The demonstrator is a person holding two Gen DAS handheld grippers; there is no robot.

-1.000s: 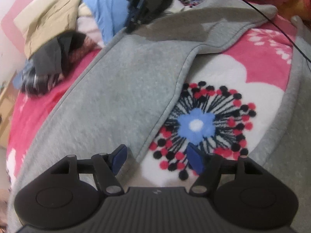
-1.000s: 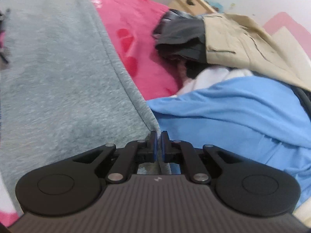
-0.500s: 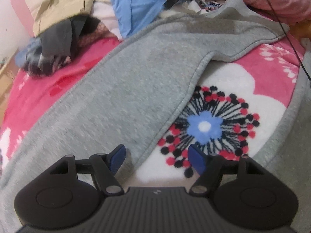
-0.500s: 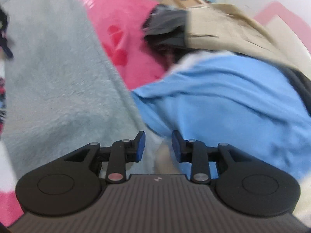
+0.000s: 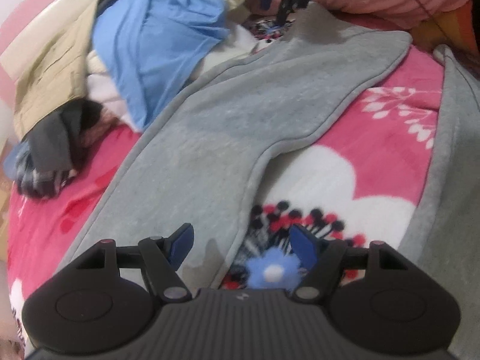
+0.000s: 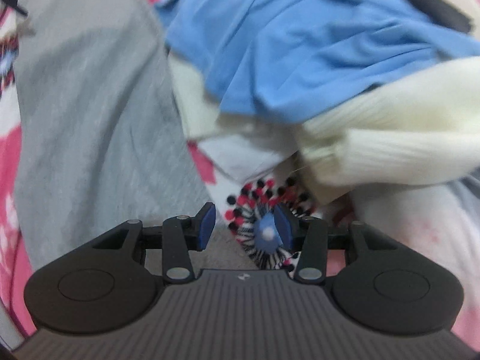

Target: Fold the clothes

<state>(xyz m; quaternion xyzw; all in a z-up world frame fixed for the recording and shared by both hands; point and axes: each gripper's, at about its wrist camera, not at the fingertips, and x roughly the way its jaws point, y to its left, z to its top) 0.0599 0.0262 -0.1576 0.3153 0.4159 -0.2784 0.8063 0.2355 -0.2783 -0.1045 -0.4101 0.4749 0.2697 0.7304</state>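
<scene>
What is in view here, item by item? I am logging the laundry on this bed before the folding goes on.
grey sweatpants: one, grey, spread flat across the blanket, one leg running to the far side.
blue garment: one, light blue, crumpled on the pile beside the sweatpants.
cream knit garment: one, off-white, under the blue garment's edge.
beige garment: one, tan, at the pile's outer side.
dark clothes: a bundle, dark grey and black, count unclear, at the pile's near end.
blanket: one, pink with white and flower print, under everything.
left hand-held gripper: one, black with blue pads, open over the sweatpants' edge.
right hand-held gripper: one, same colours, open, holding nothing.
</scene>
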